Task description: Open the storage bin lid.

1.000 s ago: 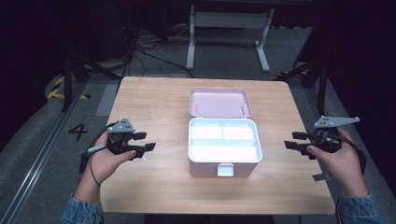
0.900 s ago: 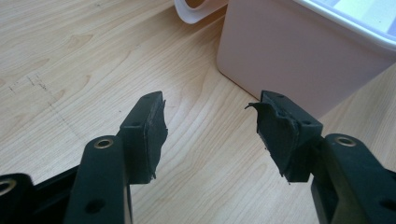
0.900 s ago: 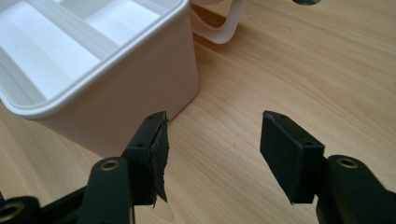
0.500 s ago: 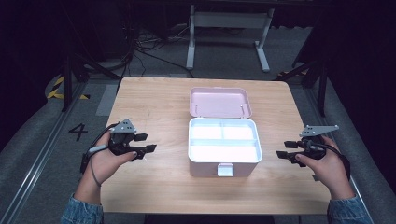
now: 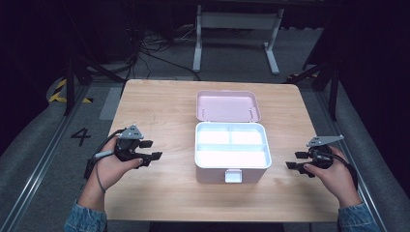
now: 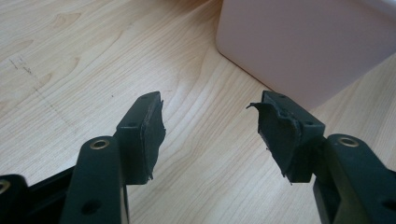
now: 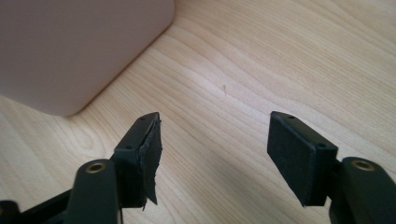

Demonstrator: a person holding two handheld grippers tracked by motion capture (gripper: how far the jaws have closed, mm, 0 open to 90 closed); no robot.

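- Pink storage box (image 5: 231,152) sits centre frame on the wooden bench (image 5: 159,104), lid (image 5: 227,105) open behind it
- Left claw (image 5: 150,149) lower left, jaws parted, empty; right claw (image 5: 294,160) lower right, likewise parted, empty

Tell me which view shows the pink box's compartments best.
The high view: it looks down into the open pink box, showing its dividers and raised lid. The left gripper view and right gripper view catch just an outer corner.
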